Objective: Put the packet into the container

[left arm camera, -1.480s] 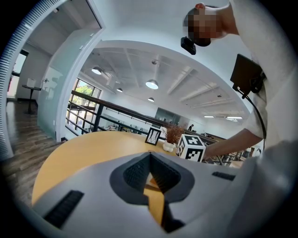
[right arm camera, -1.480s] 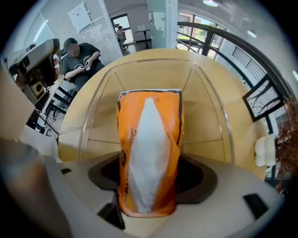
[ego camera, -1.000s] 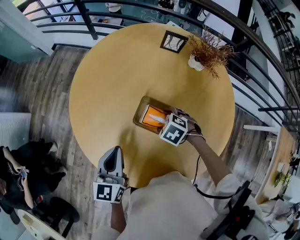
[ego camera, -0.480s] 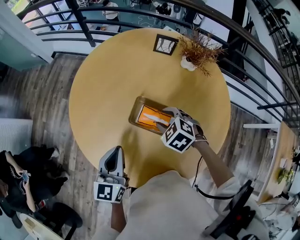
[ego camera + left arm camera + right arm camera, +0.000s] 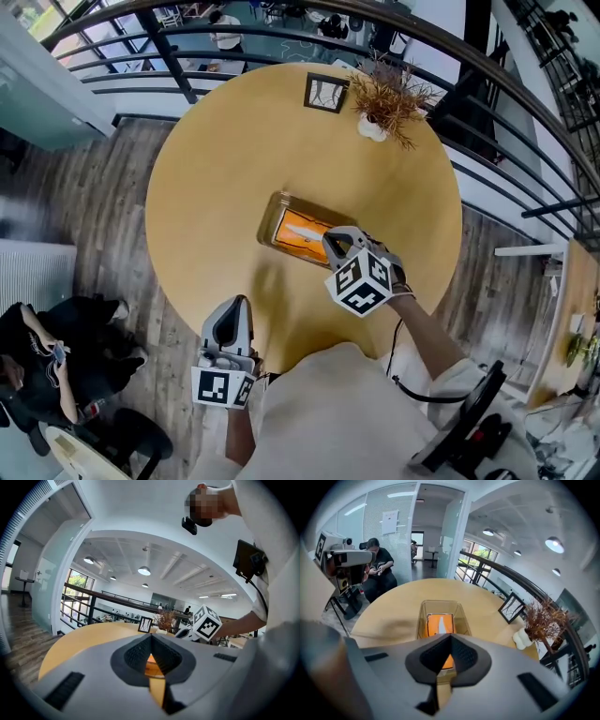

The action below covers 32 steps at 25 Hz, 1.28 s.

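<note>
An orange packet (image 5: 298, 231) lies flat inside a clear rectangular container (image 5: 268, 217) near the middle of the round wooden table (image 5: 216, 159). My right gripper (image 5: 335, 243) hovers at the container's near-right end, shut, with nothing between its jaws. In the right gripper view the packet (image 5: 439, 623) shows inside the container (image 5: 423, 616), just beyond the closed gripper (image 5: 451, 637). My left gripper (image 5: 230, 320) hangs at the table's near edge, apart from the container, its jaws together and empty. The left gripper (image 5: 151, 637) looks across the table toward the container.
At the table's far side stand a small picture frame (image 5: 326, 93) and a white vase of dried twigs (image 5: 382, 111). A black railing (image 5: 169, 37) curves around the table. A person (image 5: 52, 361) sits on the floor side at the lower left. A camera on a tripod (image 5: 344, 566) stands beside the table.
My right gripper has drawn back from over the container toward me and its jaws have shut. The packet stays in the container. The left gripper has hardly moved.
</note>
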### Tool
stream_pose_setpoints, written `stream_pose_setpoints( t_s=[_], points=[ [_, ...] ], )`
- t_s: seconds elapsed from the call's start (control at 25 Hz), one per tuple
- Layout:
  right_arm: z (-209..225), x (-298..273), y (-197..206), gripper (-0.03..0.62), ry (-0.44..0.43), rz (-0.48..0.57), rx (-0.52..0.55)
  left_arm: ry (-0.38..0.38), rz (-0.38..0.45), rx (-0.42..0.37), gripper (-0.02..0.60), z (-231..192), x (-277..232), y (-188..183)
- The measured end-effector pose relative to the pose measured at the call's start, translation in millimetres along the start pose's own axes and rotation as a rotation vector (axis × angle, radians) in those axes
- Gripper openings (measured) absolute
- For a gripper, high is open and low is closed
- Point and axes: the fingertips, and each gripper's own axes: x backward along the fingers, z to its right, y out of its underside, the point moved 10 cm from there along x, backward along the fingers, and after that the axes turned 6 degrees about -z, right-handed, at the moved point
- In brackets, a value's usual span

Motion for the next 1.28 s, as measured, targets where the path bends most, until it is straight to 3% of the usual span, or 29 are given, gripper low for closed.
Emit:
stream_pose_setpoints(
  t_s=[0.4,0.68,0.88,1.28],
  points=[
    [0.5,37.2,43.7,0.003,0.05,0.124,-0.186,-0.002,0.023,-0.065,0.005,17.0,5.9,-15.8],
    [4.6,86.7,71.7,0.003,0.115,0.385,-0.359,0.031,0.036,-0.124,0.005,42.2,4.4,-28.1],
    [-1.3,109.6,72.4,0.003,0.201,0.5,-0.399,0.046,0.068,-0.166,0.006,54.6,0.3,-39.0],
    [-26.9,137.9,74.5,0.003,0.248,0.619,-0.463,0.055,0.107,-0.21,0.005,77.1,2.1,-42.1]
  ],
)
